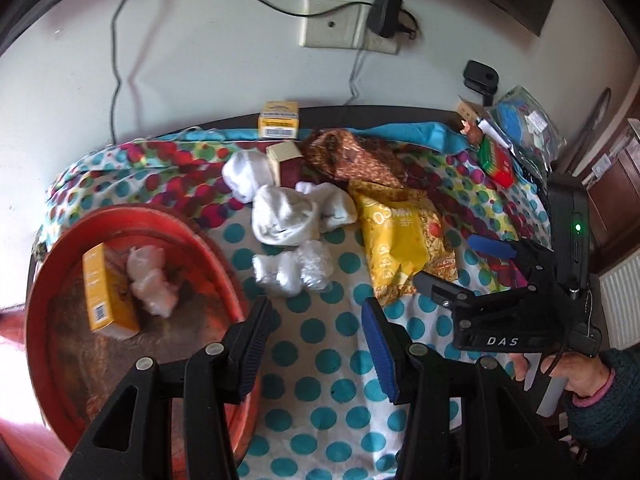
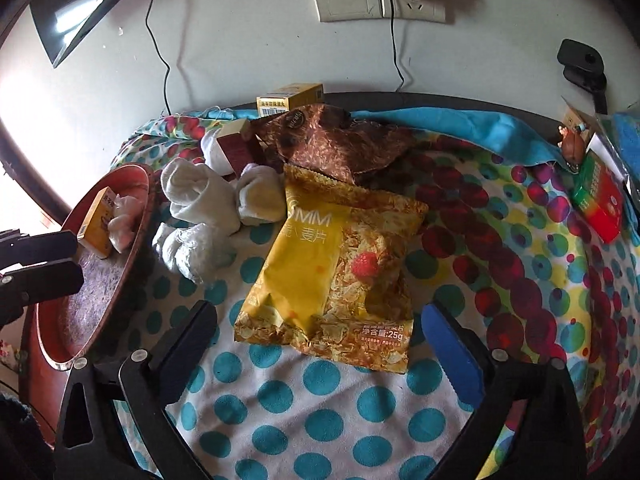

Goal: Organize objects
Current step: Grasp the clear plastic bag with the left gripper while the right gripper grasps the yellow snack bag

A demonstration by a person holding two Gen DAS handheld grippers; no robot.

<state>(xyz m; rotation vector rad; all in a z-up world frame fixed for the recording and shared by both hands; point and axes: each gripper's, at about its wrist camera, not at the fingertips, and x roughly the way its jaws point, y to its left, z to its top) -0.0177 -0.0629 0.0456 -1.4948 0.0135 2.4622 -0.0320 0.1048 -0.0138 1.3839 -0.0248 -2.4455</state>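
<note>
From the left wrist camera, the left gripper (image 1: 316,344) hangs with its fingers spread and nothing between them, over the dotted cloth (image 1: 320,360) on the tabletop. At ten o'clock sits a red tray (image 1: 224,256) holding a yellow box (image 1: 106,292) and a crumpled white plastic wad (image 1: 152,284), which touch. At twelve o'clock lie two clear plastic balls (image 1: 292,268), with rolled white socks (image 1: 288,216) just behind them. A yellow cereal packet (image 1: 400,248) lies at one o'clock, a brown packet (image 1: 356,160) beyond it. The right gripper (image 1: 472,276) enters at three o'clock, held by a hand (image 1: 568,372).

From the right wrist camera, the right gripper (image 2: 320,332) stands with fingers spread wide on either side of the near end of the yellow cereal packet (image 2: 332,276), not pressing it. The rolled white socks (image 2: 208,196) and clear plastic balls (image 2: 188,248) lie at eleven o'clock, the red tray (image 2: 132,240) at nine o'clock, and a red-and-green box (image 2: 600,200) at two o'clock.
</note>
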